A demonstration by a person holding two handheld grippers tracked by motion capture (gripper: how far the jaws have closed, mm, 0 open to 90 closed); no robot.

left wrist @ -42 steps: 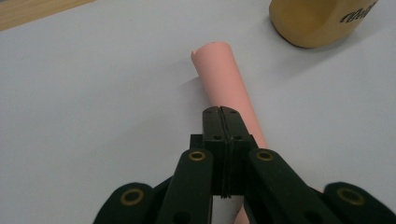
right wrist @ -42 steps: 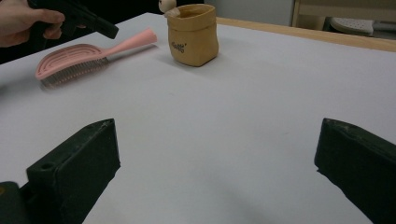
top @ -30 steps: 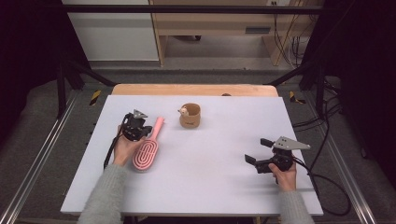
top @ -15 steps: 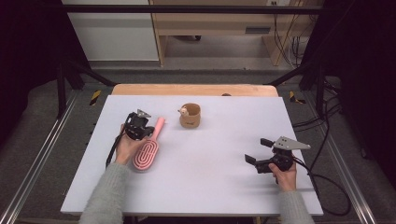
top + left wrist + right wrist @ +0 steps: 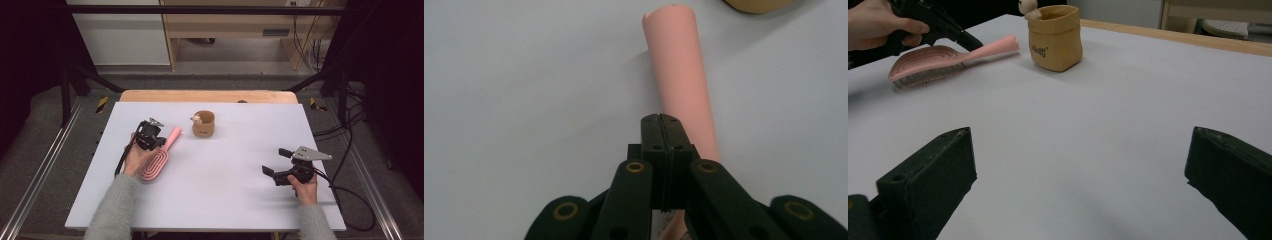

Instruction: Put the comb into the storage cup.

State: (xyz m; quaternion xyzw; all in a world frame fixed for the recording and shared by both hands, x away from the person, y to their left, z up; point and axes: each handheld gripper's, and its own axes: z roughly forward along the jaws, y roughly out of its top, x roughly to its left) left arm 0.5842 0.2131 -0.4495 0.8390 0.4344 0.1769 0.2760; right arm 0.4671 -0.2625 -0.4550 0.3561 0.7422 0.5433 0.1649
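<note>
A pink hairbrush [image 5: 153,164] lies left of the table's middle, bristles down, its handle [image 5: 679,65] pointing toward a tan cup [image 5: 204,125]. My left gripper [image 5: 160,143] is over the handle with its jaws pressed together and nothing between them [image 5: 660,121]. From the right gripper view its tip [image 5: 968,42] sits on or just above the handle where it joins the brush head [image 5: 923,62]; I cannot tell whether it touches. My right gripper [image 5: 276,161] rests at the right of the table, jaws wide apart [image 5: 1080,165] and empty, aimed toward the cup [image 5: 1055,37].
The cup holds a small pale round-headed figure [image 5: 198,119] at its rim. The white tabletop [image 5: 240,150] has a wooden strip [image 5: 210,96] along its far edge. A cable [image 5: 350,195] trails from the right gripper off the table's right side.
</note>
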